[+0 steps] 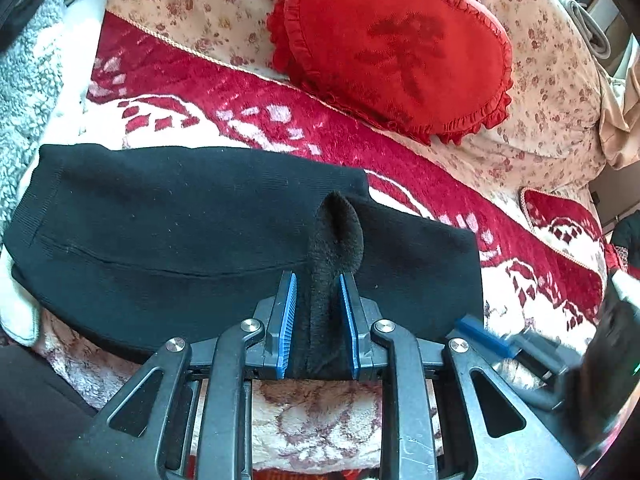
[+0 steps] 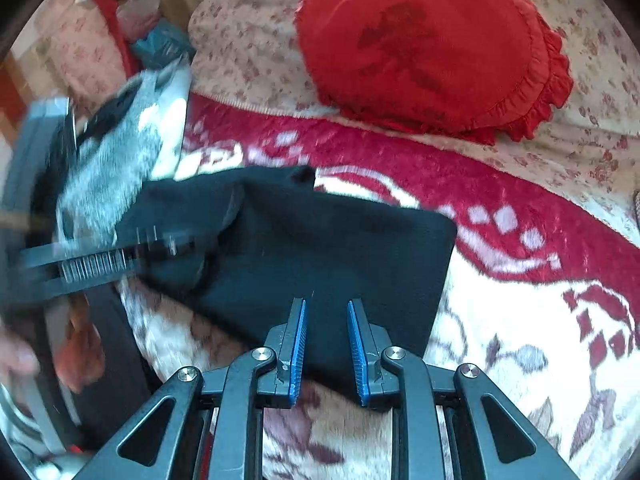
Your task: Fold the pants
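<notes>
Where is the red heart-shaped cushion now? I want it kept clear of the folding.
In both wrist views the red heart cushion lies on the floral bedding, beyond the black pants on the red blanket.

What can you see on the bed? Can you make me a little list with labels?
clothing: black fleece-lined pants, partly folded, lying flat
surface: red and cream plush blanket
cushion: red heart-shaped pillow with ruffled edge, beyond the pants
bedding behind: cream floral quilt
left claw: shut on a raised fold of the pants, fuzzy lining showing
right claw: over the near edge of the pants, jaws apart, nothing visibly pinched
fold status: not finished
</notes>
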{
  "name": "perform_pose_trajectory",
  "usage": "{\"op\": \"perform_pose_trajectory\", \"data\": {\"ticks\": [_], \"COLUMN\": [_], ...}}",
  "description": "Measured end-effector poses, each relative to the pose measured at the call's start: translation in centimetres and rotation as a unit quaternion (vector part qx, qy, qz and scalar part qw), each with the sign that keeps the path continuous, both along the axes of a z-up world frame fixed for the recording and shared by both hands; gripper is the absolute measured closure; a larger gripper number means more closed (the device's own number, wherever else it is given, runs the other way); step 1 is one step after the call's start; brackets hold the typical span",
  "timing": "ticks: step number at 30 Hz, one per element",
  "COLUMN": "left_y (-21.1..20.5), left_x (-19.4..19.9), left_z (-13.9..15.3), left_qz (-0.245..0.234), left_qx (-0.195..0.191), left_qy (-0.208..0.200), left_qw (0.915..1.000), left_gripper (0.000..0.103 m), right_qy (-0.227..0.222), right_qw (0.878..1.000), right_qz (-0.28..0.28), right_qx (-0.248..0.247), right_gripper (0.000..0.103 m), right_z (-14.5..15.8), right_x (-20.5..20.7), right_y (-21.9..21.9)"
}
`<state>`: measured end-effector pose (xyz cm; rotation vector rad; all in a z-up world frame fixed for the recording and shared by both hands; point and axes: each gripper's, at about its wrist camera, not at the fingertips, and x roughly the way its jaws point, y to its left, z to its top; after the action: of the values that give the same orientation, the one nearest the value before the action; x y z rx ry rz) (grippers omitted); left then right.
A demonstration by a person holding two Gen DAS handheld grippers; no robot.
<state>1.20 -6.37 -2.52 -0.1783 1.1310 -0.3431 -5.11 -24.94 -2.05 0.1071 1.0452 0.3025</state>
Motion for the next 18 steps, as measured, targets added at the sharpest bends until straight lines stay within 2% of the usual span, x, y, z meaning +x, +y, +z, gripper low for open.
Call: {"op": "perform_pose_trajectory", "data": {"ticks": [3,7,9,13,18], "left_y": [-0.4,-1.2,-1.7,-2.8,-3.0], "left_x": [-0.1,-0.6,-0.7,-0.1,1.4], "left_z": [0.0,0.8,1.1,0.3,-1.8], "left_qz": [-0.003,-0.011,-0.016,-0.024,-0.016], "left_qx": [-0.001,0.008,0.011,0.018,0.038], "left_qy": [0.005,-0.013,-0.022,-0.021,-0.006], "left_qw": [1.0000,0.9998,0.9996,0.9993,0.9991], "left_gripper": [0.084,0.083,0.075,0.074,0.074], "right_qy": [0.012,0.015,0.000,-0.015,-0.003], "right_qw": [1.000,1.000,1.000,0.999,0.997], "right_qz": [0.002,-0.001,-0.015,-0.050,-0.076], "right_qx": [-0.006,0.027,0.023,-0.002,0.000], "right_gripper": [0.083,0.083,0.083,0.083,0.083], "right_z": [-1.9,-0.5,0.6,1.2,-0.3], "right_x": [-0.4,-0.3,0.0,1.6,4.0], "right_y": [0.8,0.0,-0.7,-1.8,-2.8]}}
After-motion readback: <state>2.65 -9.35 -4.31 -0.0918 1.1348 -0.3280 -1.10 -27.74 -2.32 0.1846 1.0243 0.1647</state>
